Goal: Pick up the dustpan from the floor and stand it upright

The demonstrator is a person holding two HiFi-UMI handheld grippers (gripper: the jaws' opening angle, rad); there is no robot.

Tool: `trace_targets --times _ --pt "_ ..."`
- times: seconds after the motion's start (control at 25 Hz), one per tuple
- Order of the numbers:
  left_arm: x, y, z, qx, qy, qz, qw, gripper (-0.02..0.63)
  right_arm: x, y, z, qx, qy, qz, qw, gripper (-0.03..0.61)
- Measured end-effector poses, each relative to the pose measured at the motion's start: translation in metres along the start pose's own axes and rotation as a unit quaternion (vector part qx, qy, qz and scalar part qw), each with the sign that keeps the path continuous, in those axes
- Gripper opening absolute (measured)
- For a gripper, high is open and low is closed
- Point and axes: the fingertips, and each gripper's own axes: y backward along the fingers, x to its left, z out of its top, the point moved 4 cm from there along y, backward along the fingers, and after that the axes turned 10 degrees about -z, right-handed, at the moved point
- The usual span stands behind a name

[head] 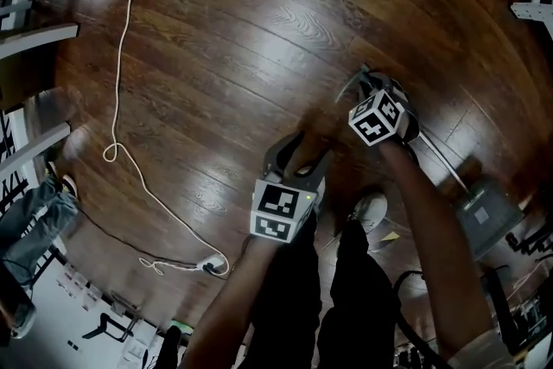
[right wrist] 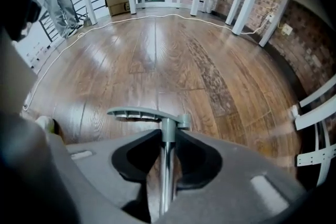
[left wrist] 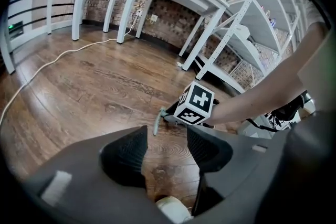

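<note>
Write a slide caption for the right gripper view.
The right gripper shut on the dustpan's metal shaft just below its grey handle, over a wooden floor.

A white cord is trailing across the dark wooden floor at left, while a grey dustpan is lying at near right.
</note>
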Motion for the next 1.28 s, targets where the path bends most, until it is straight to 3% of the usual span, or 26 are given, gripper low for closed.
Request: trace_targets --times 0.16,0.36,0.52,0.68,0.96,1.12,1.28 --pt "-0.006 0.021 0.021 -0.018 0.010 0.006 0.9998 0.256 -0.007 0.036 0.009 -0.018 -0.013 0.014 1.000 0.078" --pt "-0.043 0.049 0.066 -0.028 -0.002 -0.004 0.9996 0.258 -0.047 0.134 0.016 -0.057 -0.038 -0.003 0.998 0.077" --pt "-0.095 0.075 0.111 -0.038 -0.019 -0.020 0.9989 0.256 -0.092 0.227 0.013 -0.088 -0.076 -0.031 0.993 0.077" --pt "-0.174 0.088 0.155 -0.040 -0.062 -0.078 0.9942 0.256 -0.139 0.328 -0.006 -0.122 -0.130 -0.072 0.981 0.076" --pt "-0.312 0.112 0.206 -0.055 -0.141 -0.142 0.9782 0.256 -0.201 0.487 -0.068 -0.174 -0.230 -0.156 0.945 0.075" --pt "-0.380 0.122 0.223 -0.058 -0.206 -0.180 0.9602 0.256 -0.222 0.561 -0.120 -0.199 -0.296 -0.209 0.911 0.075" --pt "-0.446 0.126 0.224 -0.061 -0.235 -0.224 0.9437 0.256 -0.220 0.623 -0.187 -0.209 -0.353 -0.264 0.873 0.075"
